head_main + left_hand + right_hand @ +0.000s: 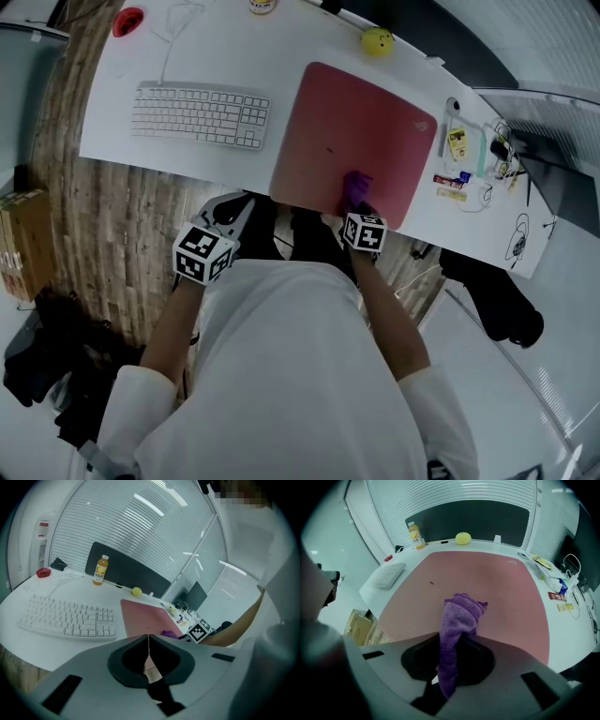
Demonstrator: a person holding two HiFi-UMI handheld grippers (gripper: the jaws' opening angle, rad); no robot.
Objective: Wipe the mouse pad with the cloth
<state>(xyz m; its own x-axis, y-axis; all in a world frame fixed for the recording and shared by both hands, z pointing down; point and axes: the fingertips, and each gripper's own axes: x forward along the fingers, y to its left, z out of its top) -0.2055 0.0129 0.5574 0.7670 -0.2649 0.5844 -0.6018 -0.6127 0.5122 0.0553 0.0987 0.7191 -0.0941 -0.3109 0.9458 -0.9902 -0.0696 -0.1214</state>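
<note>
A pink mouse pad [361,141] lies on the white desk [281,66], right of the keyboard. My right gripper [360,208] is shut on a purple cloth [354,190], whose free end rests on the pad's near edge. In the right gripper view the cloth [457,625] runs out between the jaws onto the pad [487,588]. My left gripper [232,214] hovers off the desk's near edge, left of the pad, jaws shut with nothing in them. From the left gripper view, the pad [145,616] and cloth [169,633] lie ahead to the right.
A white keyboard [199,114] sits left of the pad. A yellow ball [377,40], a drink bottle [99,569] and a red object [128,21] stand along the desk's far side. Small items and cables [469,159] crowd the desk right of the pad. Cardboard boxes [23,239] sit on the floor at left.
</note>
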